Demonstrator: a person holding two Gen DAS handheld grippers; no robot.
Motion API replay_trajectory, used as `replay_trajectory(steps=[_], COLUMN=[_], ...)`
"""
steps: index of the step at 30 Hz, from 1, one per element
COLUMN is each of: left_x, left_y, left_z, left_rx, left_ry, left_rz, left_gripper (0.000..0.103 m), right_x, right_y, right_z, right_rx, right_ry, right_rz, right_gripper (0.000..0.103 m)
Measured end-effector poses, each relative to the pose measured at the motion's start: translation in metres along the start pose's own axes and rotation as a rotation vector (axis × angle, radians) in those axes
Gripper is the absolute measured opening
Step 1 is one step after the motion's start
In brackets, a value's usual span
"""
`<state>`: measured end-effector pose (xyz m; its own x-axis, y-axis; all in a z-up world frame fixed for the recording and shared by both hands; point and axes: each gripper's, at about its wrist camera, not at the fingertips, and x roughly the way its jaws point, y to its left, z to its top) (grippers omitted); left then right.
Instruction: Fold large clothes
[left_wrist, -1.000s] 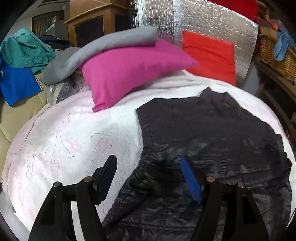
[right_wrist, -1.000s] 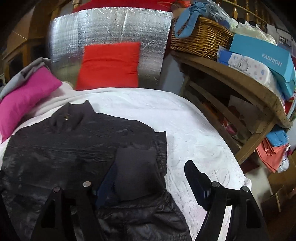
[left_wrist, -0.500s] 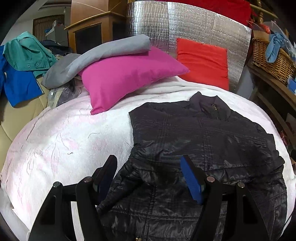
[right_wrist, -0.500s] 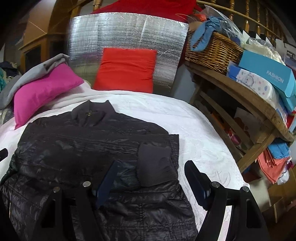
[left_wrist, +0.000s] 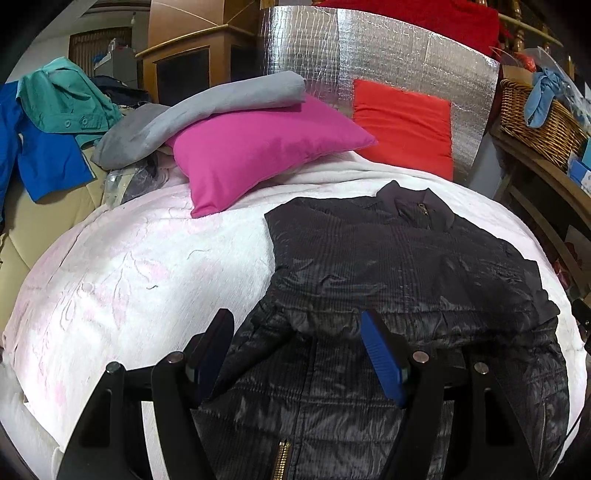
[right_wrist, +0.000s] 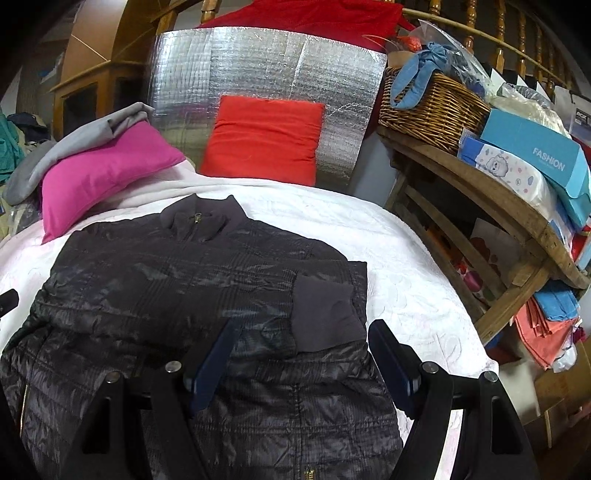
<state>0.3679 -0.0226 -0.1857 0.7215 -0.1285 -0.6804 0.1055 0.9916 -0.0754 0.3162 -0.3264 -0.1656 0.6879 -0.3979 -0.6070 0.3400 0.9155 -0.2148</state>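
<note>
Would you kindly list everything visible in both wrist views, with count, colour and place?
jacket: one, black quilted, flat on bed, sleeves folded across front
bedspread: one, white-pink, under jacket
pink cushion: one, head of bed, left
grey garment: one, folded on pink cushion
red cushion: one, against foil panel
foil panel: one, silver, behind bed
wicker basket: one, brown, on wooden shelf
blue boxes: several, shelf beside basket
teal and blue clothes: pile, far left
left gripper: black, jaws open over jacket
right gripper: black, jaws open over cuff
</note>
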Motion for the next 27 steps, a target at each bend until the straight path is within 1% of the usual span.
replay_trajectory(steps=[5, 20, 27], left_x=[0.001, 0.011, 0.022], left_y=[0.003, -0.002, 0.0], left_z=[0.001, 0.009, 0.011], left_rx=[-0.003, 0.007, 0.011], left_ry=[0.001, 0.002, 0.016], left_rz=[0.008, 0.003, 0.03], left_gripper=[0.072, 0.072, 0.072], right_x=[-0.006, 0.0, 0.005], right_y=[0.005, 0.02, 0.022], right_z=[0.001, 0.004, 0.004], right_rx=[-0.009, -0.055, -0.055], right_ry=[-0.026, -0.045, -0.042], right_rz=[-0.008, -0.02, -0.02], right_gripper=[0.078, 0.078, 0.078])
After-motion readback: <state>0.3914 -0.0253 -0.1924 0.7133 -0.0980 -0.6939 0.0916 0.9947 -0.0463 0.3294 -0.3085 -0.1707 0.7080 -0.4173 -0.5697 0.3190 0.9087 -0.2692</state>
